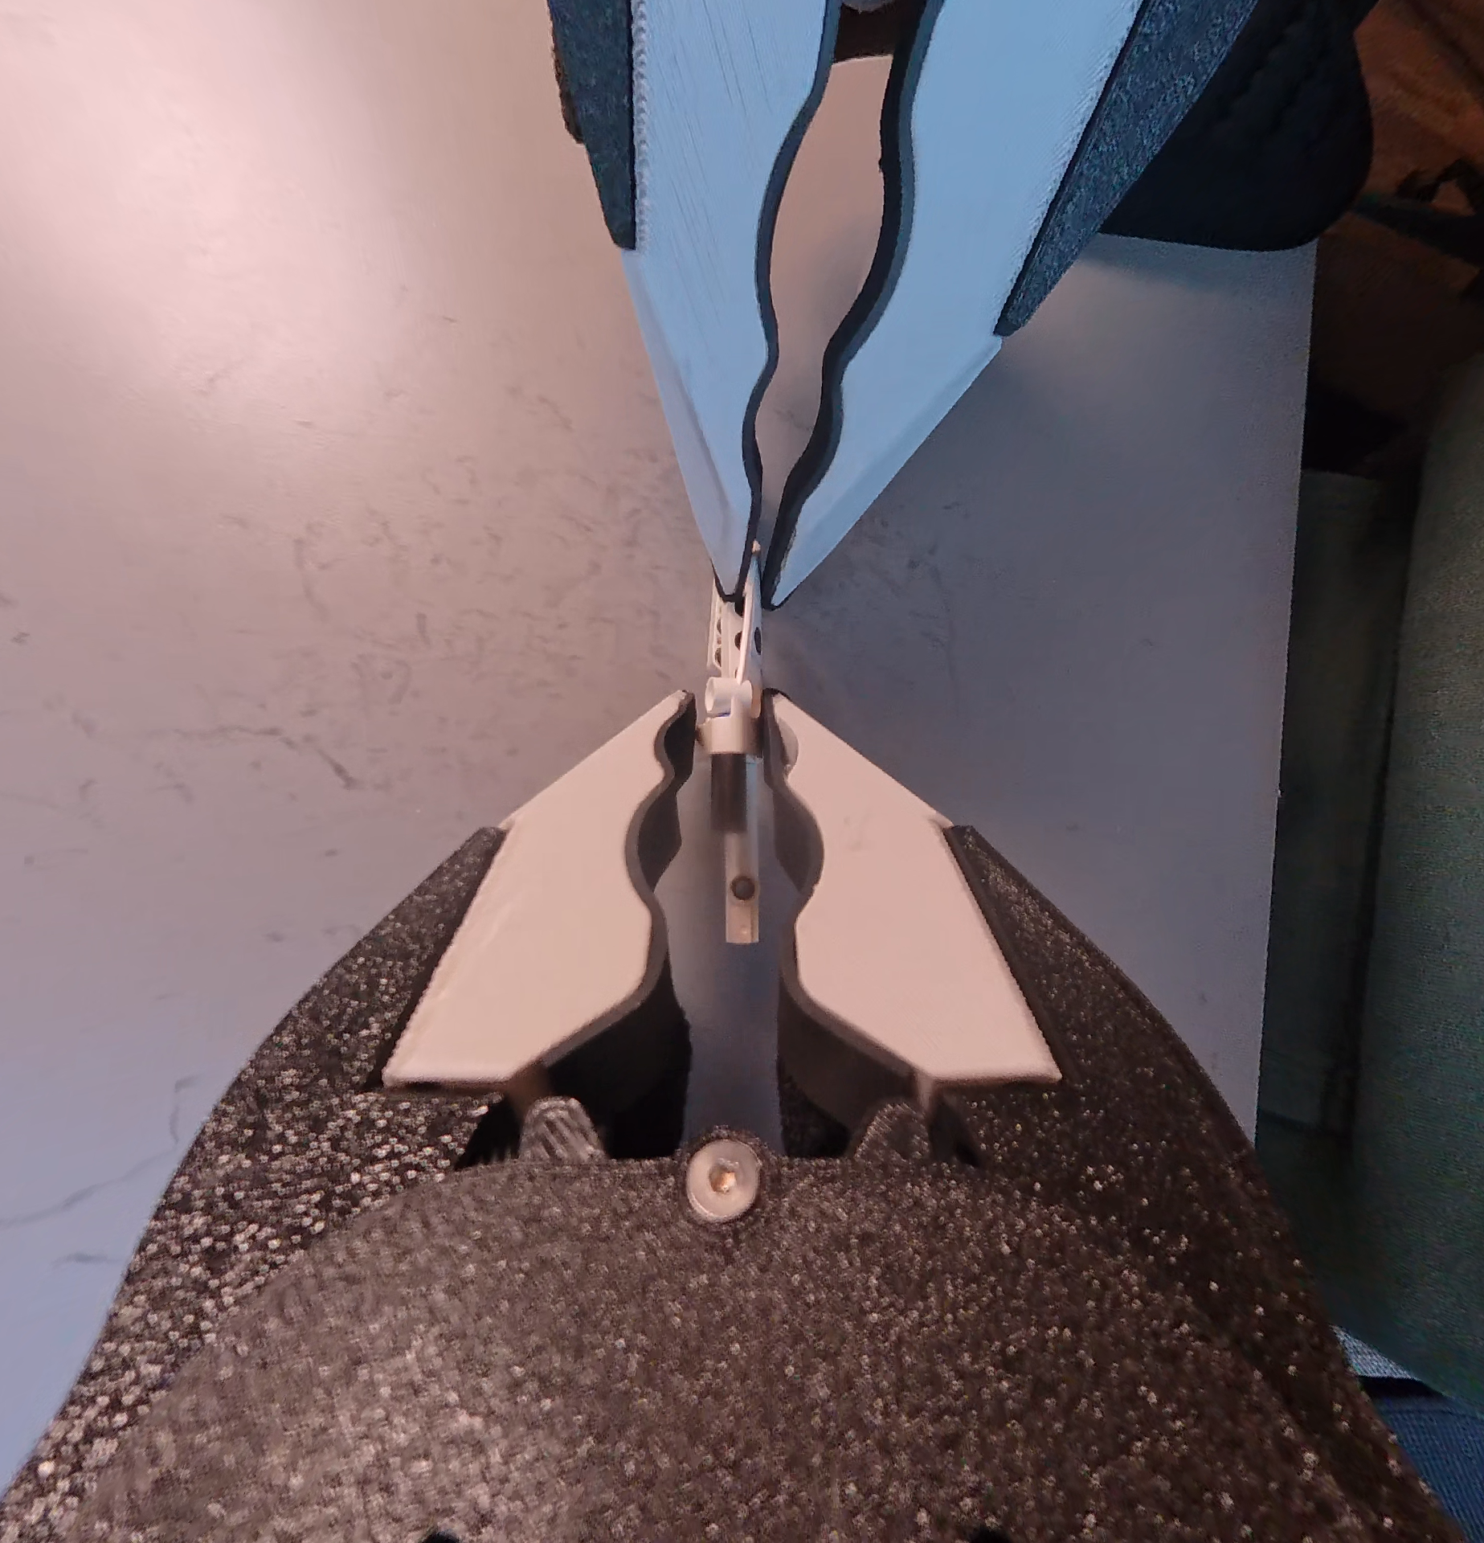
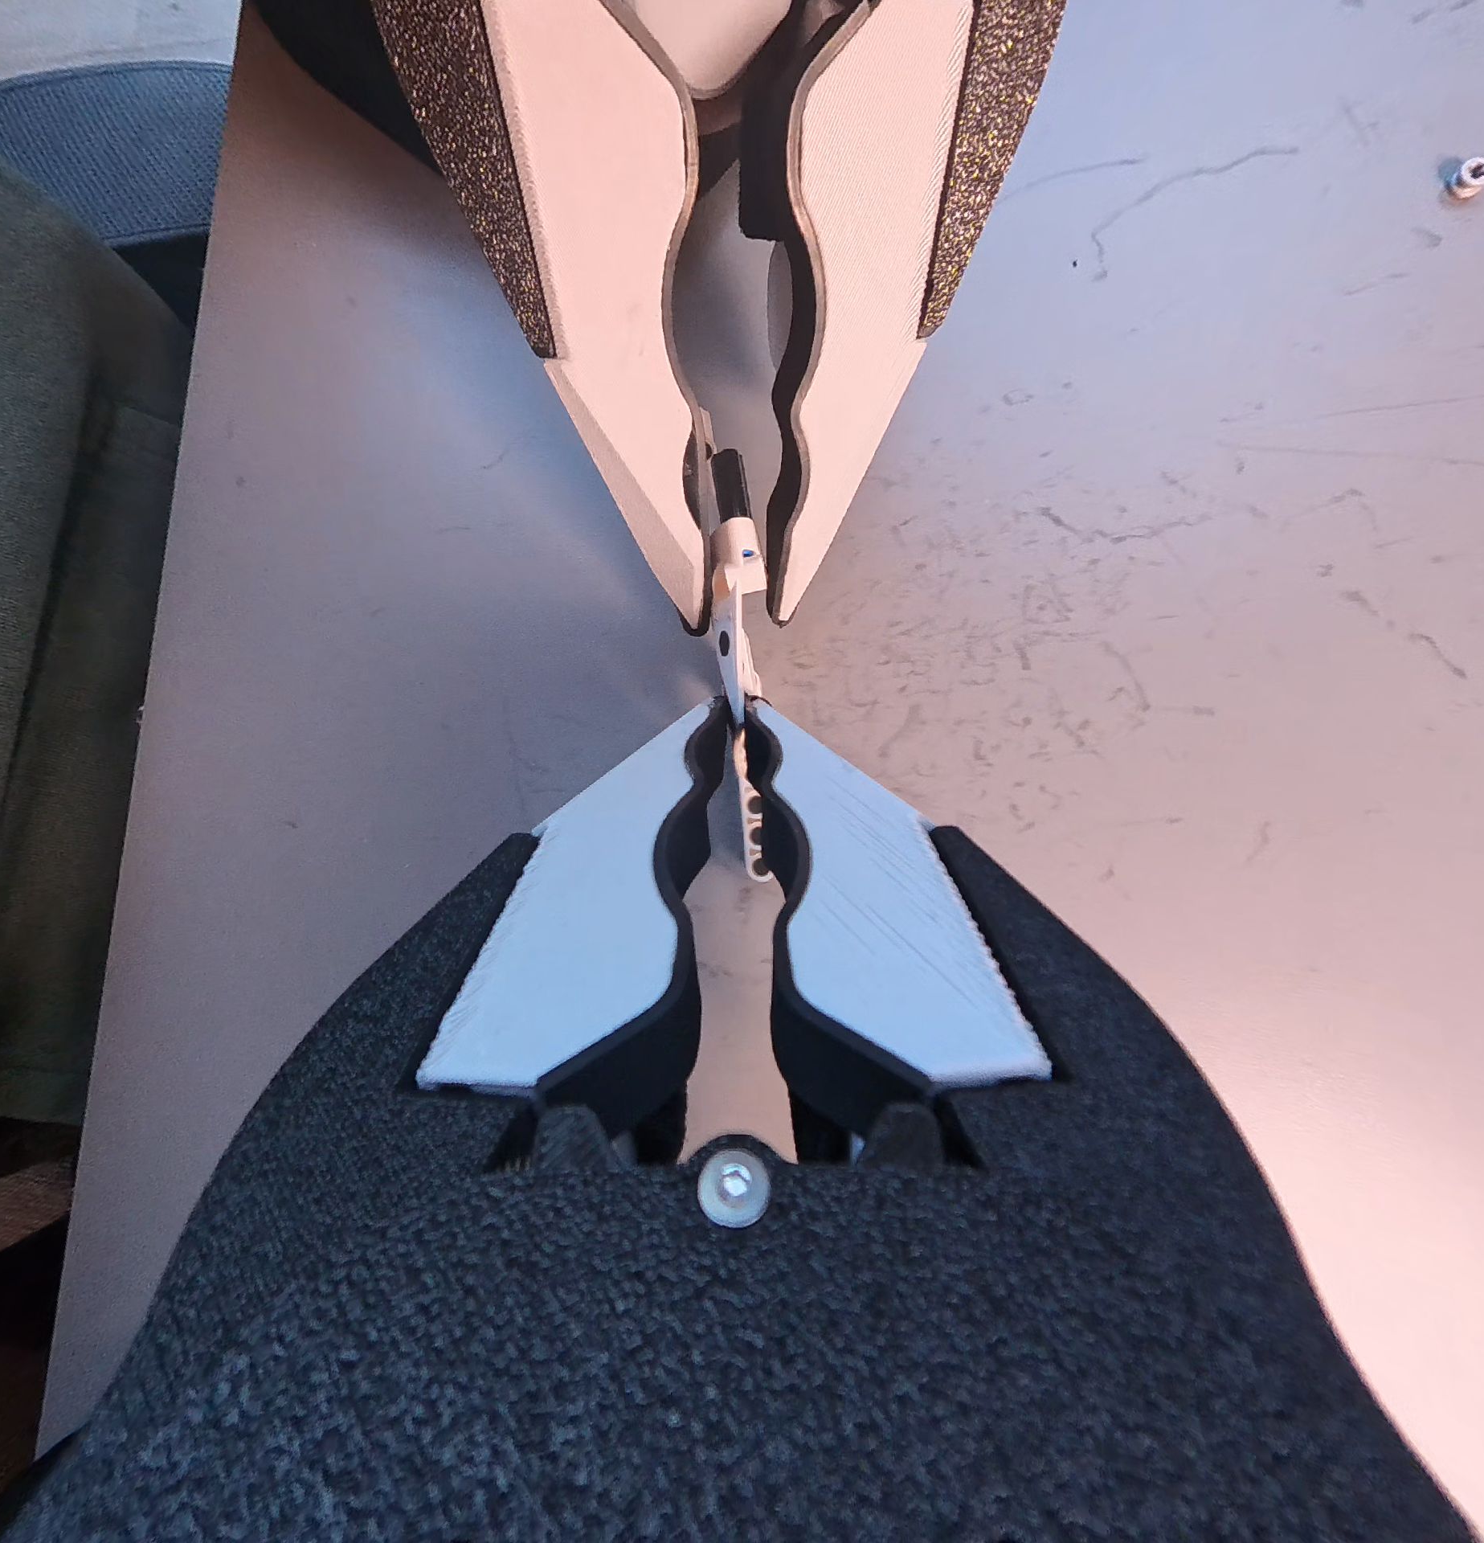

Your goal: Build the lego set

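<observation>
Fingers of the left gripper (image 1: 728,697) pinch a grey axle piece (image 1: 738,835) at its connector end; fingers of the right gripper (image 2: 740,710) pinch a white perforated beam (image 2: 734,660). The grippers face each other tip to tip above the worktop (image 1: 304,501), the two parts meeting between them. The step in hand appears to be mating beam and axle connector. The next move likely calls for steady alignment and a short push. A small loose piece (image 2: 1466,177) lies well apart.

The two grippers met tip to tip over the table (image 2: 1139,584), which lay bare around them (one small screw (image 2: 1469,177) well apart).
</observation>
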